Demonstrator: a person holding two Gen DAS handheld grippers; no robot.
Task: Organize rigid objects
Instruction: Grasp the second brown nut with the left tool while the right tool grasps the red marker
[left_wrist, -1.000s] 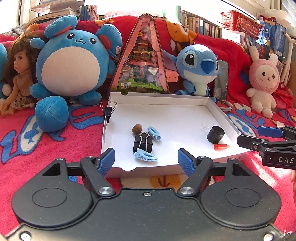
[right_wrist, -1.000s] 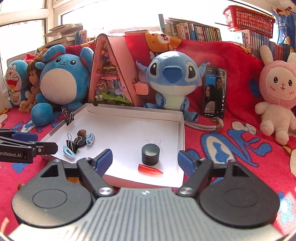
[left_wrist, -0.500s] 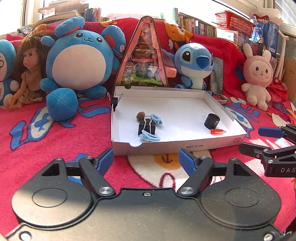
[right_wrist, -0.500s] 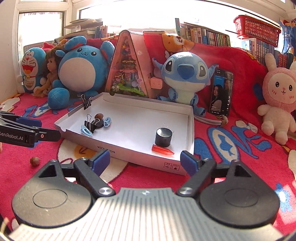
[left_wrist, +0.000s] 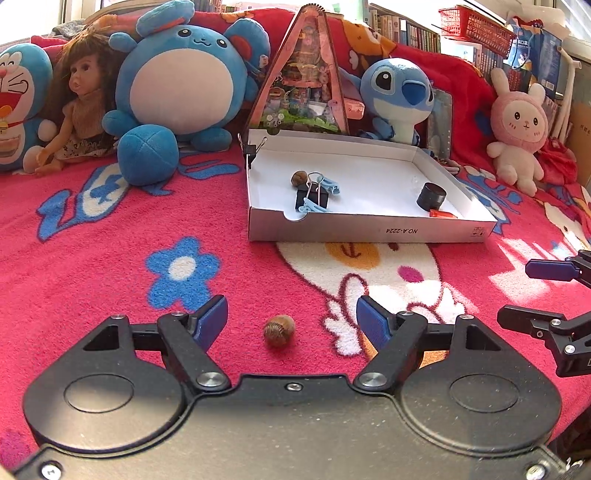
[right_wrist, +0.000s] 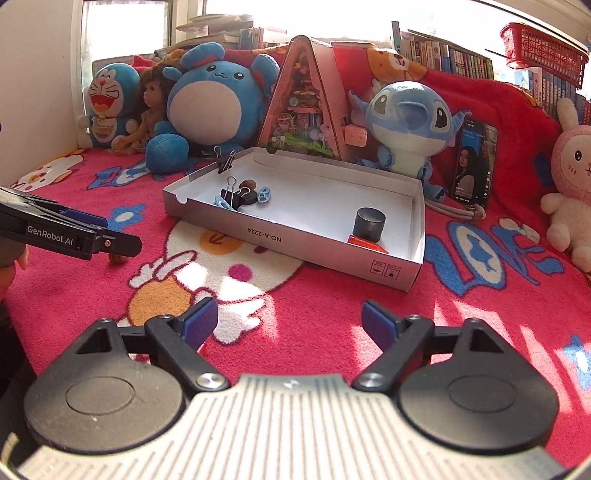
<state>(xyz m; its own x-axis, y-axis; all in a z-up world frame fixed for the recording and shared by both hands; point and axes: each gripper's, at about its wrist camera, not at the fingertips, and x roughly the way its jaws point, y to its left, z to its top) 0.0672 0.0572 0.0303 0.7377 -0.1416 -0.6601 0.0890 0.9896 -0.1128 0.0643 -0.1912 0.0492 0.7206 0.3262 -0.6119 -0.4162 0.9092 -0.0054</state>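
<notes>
A brown walnut (left_wrist: 279, 330) lies on the red blanket between the open fingers of my left gripper (left_wrist: 291, 321); it shows partly hidden behind that gripper in the right wrist view (right_wrist: 117, 257). A white shallow box (left_wrist: 369, 229) (right_wrist: 295, 236) holds another walnut (left_wrist: 299, 177), a black binder clip (left_wrist: 312, 195), blue clips (left_wrist: 312, 208), a black cylinder (left_wrist: 431, 195) (right_wrist: 369, 221) and an orange cone (left_wrist: 442, 213) (right_wrist: 367, 243). My right gripper (right_wrist: 290, 323) is open and empty over the blanket in front of the box.
Plush toys, a doll (left_wrist: 79, 114) and a triangular pink playhouse (left_wrist: 308, 85) line the back. A binder clip (left_wrist: 251, 147) is clamped on the box's far left corner. A phone (right_wrist: 472, 166) leans at the right. Books and a red basket (right_wrist: 543, 48) stand behind.
Both grippers have drawn back from the box towards the front. The left gripper now has a loose walnut on the blanket between its open fingers.
</notes>
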